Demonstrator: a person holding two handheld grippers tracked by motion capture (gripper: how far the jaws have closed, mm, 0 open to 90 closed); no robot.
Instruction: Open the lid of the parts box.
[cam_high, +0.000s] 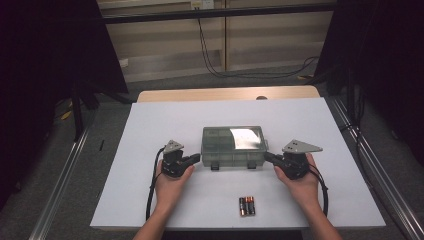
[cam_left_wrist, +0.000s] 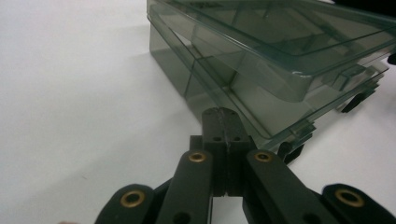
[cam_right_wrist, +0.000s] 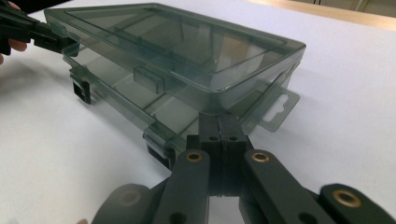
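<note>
A clear plastic box (cam_high: 233, 146) sits on the white sheet (cam_high: 150, 125) between the two grippers. The left gripper (cam_high: 196, 159) has its jaws pressed flat together with nothing between them, and its tip rests at the box's near left corner, just under the lid's edge. In the left gripper view the box (cam_left_wrist: 261, 60) rises right ahead of the closed tip, with the lid (cam_left_wrist: 280, 32) lifted a crack above the base. The right gripper (cam_high: 267, 157) is likewise squeezed shut on nothing, its tip against the box's near right corner. From the right gripper view the box (cam_right_wrist: 177, 60) lies straight ahead, its hang tab (cam_right_wrist: 279, 110) just to the right of the tip, and the left gripper (cam_right_wrist: 56, 42) touches the far corner. Three batteries (cam_high: 247, 205) lie on the sheet nearer the person, between the two hands and well apart from both grippers.
</note>
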